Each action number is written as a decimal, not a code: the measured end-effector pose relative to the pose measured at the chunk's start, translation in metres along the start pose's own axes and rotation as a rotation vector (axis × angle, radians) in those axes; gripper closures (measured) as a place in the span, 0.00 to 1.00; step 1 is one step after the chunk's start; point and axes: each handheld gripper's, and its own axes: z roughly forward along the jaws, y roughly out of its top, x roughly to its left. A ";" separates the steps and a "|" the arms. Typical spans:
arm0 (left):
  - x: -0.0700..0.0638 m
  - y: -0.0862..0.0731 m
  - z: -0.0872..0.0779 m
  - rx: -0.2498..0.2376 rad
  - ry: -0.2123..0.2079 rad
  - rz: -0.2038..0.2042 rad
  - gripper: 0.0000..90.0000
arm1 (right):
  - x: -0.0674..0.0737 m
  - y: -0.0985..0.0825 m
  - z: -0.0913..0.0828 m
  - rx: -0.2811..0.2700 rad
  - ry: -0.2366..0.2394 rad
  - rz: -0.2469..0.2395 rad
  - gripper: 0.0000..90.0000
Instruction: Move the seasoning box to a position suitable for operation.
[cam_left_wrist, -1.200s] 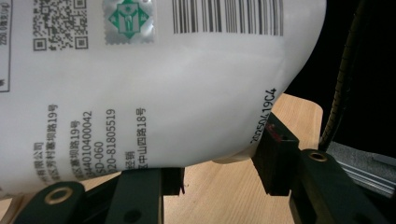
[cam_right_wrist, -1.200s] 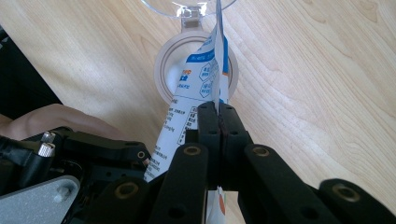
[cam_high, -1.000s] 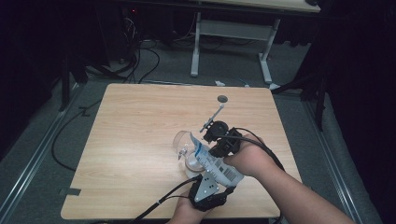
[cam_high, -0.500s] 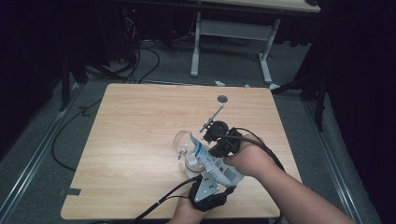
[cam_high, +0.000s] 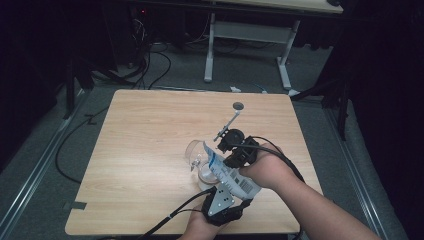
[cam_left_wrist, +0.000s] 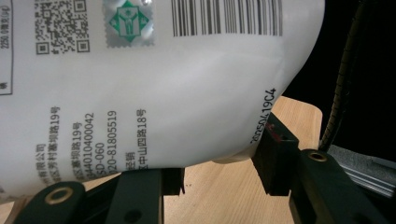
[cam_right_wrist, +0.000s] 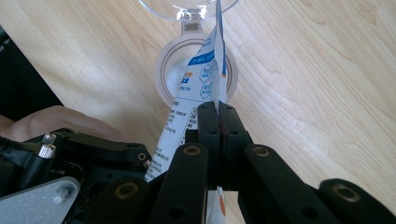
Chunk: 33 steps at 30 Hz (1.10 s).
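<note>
A white printed pouch (cam_high: 231, 176) with a barcode hangs tilted over the table's near right part. My left gripper (cam_high: 226, 189) is shut on the pouch's fat lower end (cam_left_wrist: 154, 79), which bulges between the two black jaws. My right gripper (cam_high: 231, 150) is shut on the pouch's thin upper edge (cam_right_wrist: 218, 93), its fingers (cam_right_wrist: 208, 126) pressed flat together on the seam. The pouch's top corner points at a clear round jar (cam_high: 204, 167) with its hinged lid (cam_high: 192, 149) swung open. In the right gripper view the jar's mouth (cam_right_wrist: 164, 70) lies just beyond the pouch's tip.
A thin metal rod with a small round disc (cam_high: 238, 105) lies on the wooden table (cam_high: 150, 130) beyond my right gripper. Cables trail from both grippers over the near edge. A second table's legs (cam_high: 210, 50) stand on the floor behind.
</note>
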 end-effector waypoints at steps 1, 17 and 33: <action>0.000 0.000 0.000 0.000 0.001 0.001 0.66 | 0.000 0.000 0.000 0.001 0.000 0.000 1.00; 0.001 0.000 0.000 -0.005 0.006 -0.002 0.66 | 0.001 0.002 0.000 0.001 -0.004 -0.006 1.00; 0.001 0.001 0.000 -0.008 0.004 -0.006 0.66 | 0.001 0.003 0.001 0.001 -0.006 -0.013 1.00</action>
